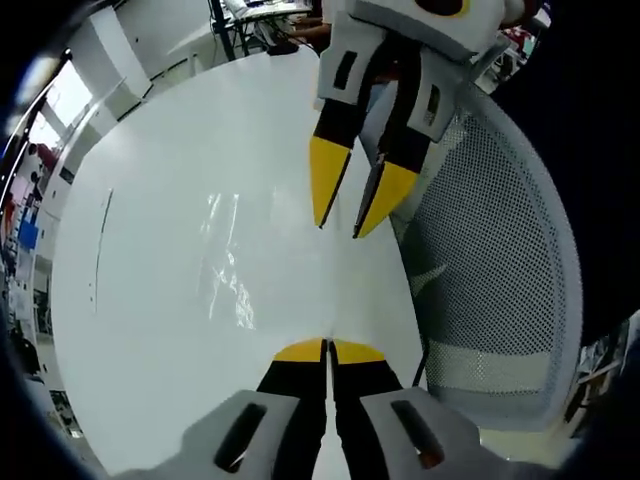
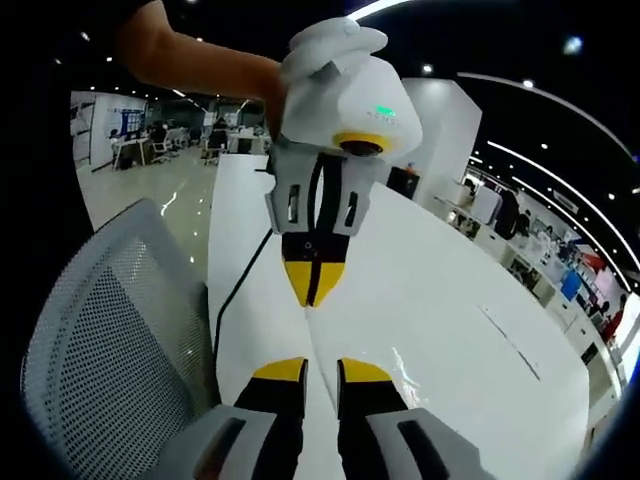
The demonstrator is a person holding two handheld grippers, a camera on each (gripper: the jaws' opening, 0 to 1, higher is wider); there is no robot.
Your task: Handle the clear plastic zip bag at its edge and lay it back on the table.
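The clear plastic zip bag (image 1: 228, 265) lies flat on the white table (image 1: 140, 360), showing mainly as pale glints left of my jaws. My left gripper (image 1: 327, 348) is shut, its yellow tips pressed together just above the tabletop; whether a bag edge sits between them I cannot tell. My right gripper (image 1: 339, 230) comes down from the top near the table's edge, tips slightly apart with nothing between them. In the right gripper view my right gripper (image 2: 322, 372) stands open over the table (image 2: 450, 300), facing the shut left gripper (image 2: 313, 290), which a hand (image 2: 210, 70) holds.
A white mesh chair (image 1: 490, 270) stands against the table's edge beside both grippers, and appears again as the chair (image 2: 110, 330) on the left. A black cable (image 2: 240, 285) runs along that table edge. Office desks (image 2: 150, 150) lie far behind.
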